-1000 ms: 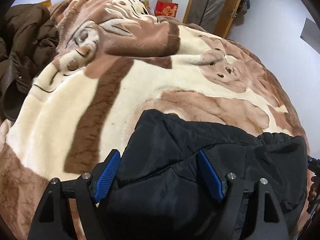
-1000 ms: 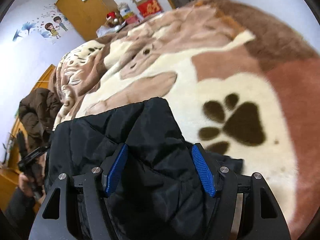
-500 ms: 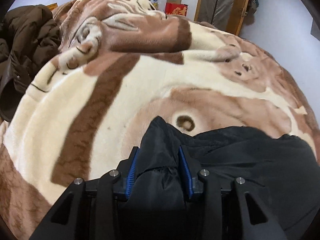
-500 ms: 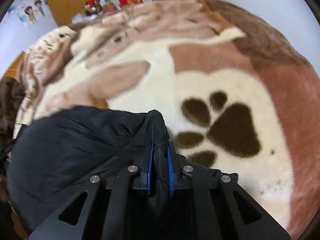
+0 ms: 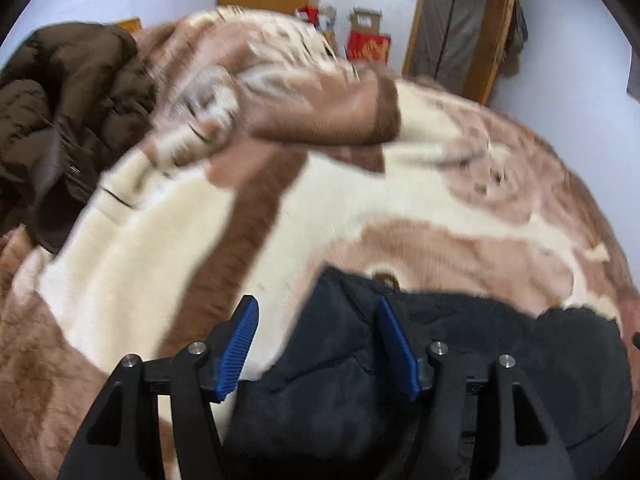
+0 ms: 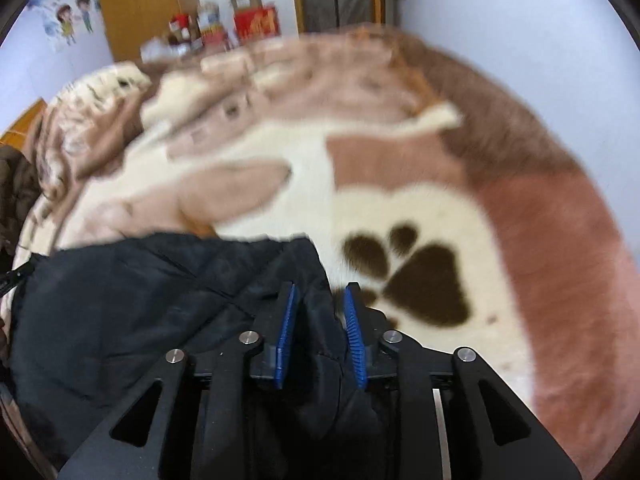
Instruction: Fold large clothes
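Note:
A black padded jacket lies on a cream and brown plush blanket that covers the bed. My left gripper hovers over the jacket's left corner with its jaws opening. The corner lies between the blue pads, close to the right pad, while the left pad stands clear over the blanket. In the right wrist view the jacket fills the lower left. My right gripper is at its right corner, jaws opening, with a fold of black fabric standing loosely between the pads.
A brown padded coat is heaped at the bed's left edge. Beyond the bed stand red boxes, a wooden door and a doorway. A dark paw print marks the blanket right of the right gripper.
Both grippers closed on the jacket's corners half a second ago and have since widened. Both views have tipped up and blurred, and the left gripper has shifted left off most of the fabric.

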`<state>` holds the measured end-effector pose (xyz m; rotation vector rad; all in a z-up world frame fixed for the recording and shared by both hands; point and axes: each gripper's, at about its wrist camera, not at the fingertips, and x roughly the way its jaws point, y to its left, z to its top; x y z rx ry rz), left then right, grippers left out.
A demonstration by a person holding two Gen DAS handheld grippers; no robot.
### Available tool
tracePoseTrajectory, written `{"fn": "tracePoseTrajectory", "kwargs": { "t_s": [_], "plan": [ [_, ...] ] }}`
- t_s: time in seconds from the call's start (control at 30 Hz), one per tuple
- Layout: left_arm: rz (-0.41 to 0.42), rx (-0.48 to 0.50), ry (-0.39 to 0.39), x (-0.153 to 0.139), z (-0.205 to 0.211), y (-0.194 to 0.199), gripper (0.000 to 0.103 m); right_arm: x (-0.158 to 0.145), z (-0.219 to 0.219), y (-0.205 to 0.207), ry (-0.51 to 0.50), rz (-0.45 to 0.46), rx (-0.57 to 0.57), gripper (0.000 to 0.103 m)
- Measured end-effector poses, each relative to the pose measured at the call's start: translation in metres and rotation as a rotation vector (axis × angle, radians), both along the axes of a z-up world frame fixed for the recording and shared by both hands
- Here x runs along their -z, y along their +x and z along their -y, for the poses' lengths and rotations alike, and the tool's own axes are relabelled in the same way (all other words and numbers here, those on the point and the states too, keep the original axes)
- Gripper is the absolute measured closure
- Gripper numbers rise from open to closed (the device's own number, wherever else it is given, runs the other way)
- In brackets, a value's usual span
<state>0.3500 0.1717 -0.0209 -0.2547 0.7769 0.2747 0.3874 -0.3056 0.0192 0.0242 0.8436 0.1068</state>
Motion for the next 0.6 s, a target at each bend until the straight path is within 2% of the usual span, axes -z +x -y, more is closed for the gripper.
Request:
{"fn": "tracePoseTrajectory", "kwargs": {
  "t_s": [0.07, 0.13, 0.23, 0.33, 0.4, 0.43, 0.53, 0.6],
  "plan": [
    [0.052, -0.007, -0.020, -0.017, 0.001, -0.012, 0.038, -0.016, -0.009, -0.016, 0.046, 0.040, -0.035, 0.070],
    [0.105, 0.048, -0.069, -0.029, 0.018, -0.023, 0.038, -0.020, -0.028, -0.028, 0.065, 0.051, -0.091, 0.070],
    [0.118, 0.219, -0.076, -0.028, 0.070, -0.027, 0.038, 0.000, -0.064, -0.034, 0.076, 0.009, -0.191, 0.070],
    [0.064, 0.357, -0.033, -0.004, 0.122, -0.012, 0.038, 0.031, -0.088, -0.020, 0.030, -0.033, -0.203, 0.070],
    [0.002, 0.366, -0.005, 0.023, 0.137, 0.004, 0.038, 0.041, -0.089, -0.013, 0.008, -0.016, -0.195, 0.066],
    [-0.003, 0.359, 0.002, 0.033, 0.139, 0.008, 0.037, 0.049, -0.087, -0.009, 0.004, -0.024, -0.191, 0.063],
    [0.001, 0.338, -0.009, 0.049, 0.136, 0.018, 0.037, 0.064, -0.087, -0.004, 0.007, -0.028, -0.199, 0.063],
    [0.005, 0.338, 0.010, 0.056, 0.139, 0.021, 0.037, 0.073, -0.087, -0.003, 0.008, -0.024, -0.193, 0.063]
  ]
}}
